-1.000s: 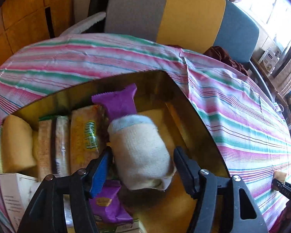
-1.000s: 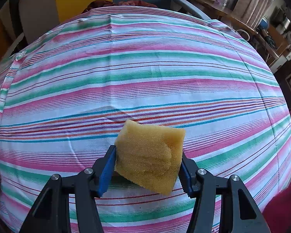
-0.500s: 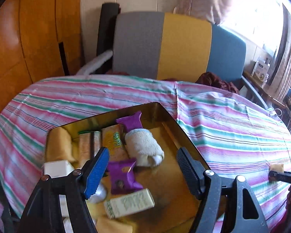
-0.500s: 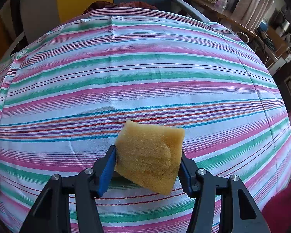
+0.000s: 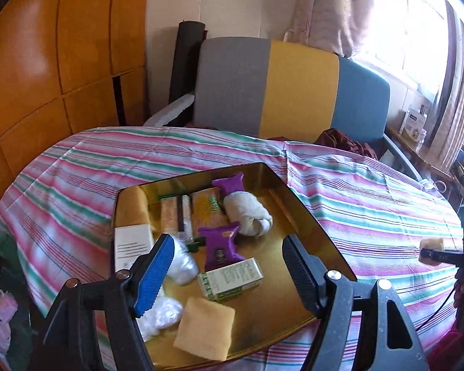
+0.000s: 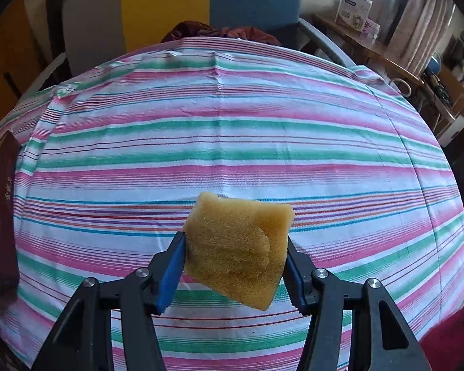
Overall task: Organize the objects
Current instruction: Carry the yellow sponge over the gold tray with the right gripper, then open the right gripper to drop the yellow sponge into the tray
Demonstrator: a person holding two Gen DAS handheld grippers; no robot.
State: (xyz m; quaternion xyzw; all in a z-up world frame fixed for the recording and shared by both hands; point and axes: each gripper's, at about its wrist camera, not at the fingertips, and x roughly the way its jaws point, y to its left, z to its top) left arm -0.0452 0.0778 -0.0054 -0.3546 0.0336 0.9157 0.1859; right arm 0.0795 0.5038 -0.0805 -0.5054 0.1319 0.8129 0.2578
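The right gripper (image 6: 232,266) clamps a yellow sponge (image 6: 238,247) between its two fingers, holding it tilted above the striped tablecloth (image 6: 232,130), with bare cloth stretching ahead of it.

The left gripper (image 5: 229,270) has its jaws spread wide with nothing between them, hovering over the near part of a gold tray (image 5: 297,198). Directly ahead of its fingers and below lie a green-and-white carton (image 5: 230,278) and a purple snack packet (image 5: 221,245); beyond them a rolled white cloth (image 5: 247,215) and a second purple packet (image 5: 229,182). Near its blue-padded left finger sit crumpled clear plastic (image 5: 182,262) and a white box (image 5: 133,247). Closest, beneath the gripper, lies another yellow sponge (image 5: 205,329). Far to its right, the sponge-holding gripper shows at the view's edge.
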